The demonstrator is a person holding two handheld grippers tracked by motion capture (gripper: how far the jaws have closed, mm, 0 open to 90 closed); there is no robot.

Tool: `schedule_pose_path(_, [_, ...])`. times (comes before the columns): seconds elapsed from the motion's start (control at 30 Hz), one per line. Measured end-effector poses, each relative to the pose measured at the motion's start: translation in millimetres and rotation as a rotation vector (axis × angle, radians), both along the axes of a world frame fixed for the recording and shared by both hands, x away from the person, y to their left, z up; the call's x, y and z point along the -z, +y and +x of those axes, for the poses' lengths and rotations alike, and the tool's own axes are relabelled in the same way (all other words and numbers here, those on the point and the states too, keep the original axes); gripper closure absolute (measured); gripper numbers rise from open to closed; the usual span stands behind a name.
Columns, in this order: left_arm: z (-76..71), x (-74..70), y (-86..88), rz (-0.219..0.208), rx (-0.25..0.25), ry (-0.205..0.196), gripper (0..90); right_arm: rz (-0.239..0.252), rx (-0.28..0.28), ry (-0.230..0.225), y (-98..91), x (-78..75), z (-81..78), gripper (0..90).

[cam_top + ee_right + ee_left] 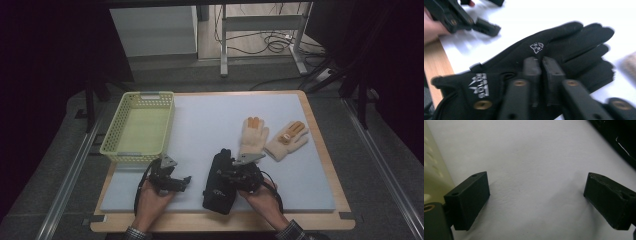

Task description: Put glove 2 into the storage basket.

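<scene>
Black glove (219, 181) flat, long axis near-far, fingertips toward far edge.

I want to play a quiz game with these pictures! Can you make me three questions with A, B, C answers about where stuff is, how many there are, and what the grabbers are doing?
1. Where does the yellow basket stand on the table?
A. far left
B. near right
C. in the middle

2. How many cream gloves lie on the white mat?
A. one
B. two
C. four

3. How do the left gripper's jaws stand?
A. wide apart with bare mat between them
C. clamped on a glove
B. closed on the basket's rim

Answers:
1 A, the basket sits at the mat's far left corner.
2 B, one cream glove and another lie side by side on the right.
3 A, the left gripper view shows its two jaws far apart over bare mat.
</scene>
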State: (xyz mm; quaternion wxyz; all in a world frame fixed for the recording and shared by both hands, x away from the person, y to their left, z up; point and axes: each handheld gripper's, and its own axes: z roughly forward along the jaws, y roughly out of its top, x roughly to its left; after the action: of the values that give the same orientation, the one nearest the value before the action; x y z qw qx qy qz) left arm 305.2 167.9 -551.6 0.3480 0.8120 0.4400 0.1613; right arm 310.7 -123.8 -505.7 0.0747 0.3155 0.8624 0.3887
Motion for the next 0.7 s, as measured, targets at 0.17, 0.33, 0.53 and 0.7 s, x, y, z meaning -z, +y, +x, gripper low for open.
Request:
schedule_pose_path(0.17, [0.0,0.0,0.0,0.0,0.0,0.0,6.8,0.007,-0.013,-0.047,-5.3,-7.4,-1.9,52.4])
schedule_pose_path(0.33, [0.0,0.0,0.0,0.0,0.0,0.001,6.8,0.013,-0.008,-0.089,-27.9,-17.4,-2.5,54.3])
schedule_pose_path(0.53, [0.2,0.0,0.2,-0.002,0.0,0.002,6.7,0.008,-0.041,-0.08,-52.0,1.7,-14.3,76.4])
schedule_pose_path(0.7, [0.7,-0.5,1.7,-0.015,0.008,0.012,6.1,0.024,-0.08,-0.038,-59.4,17.3,-25.1,87.5])
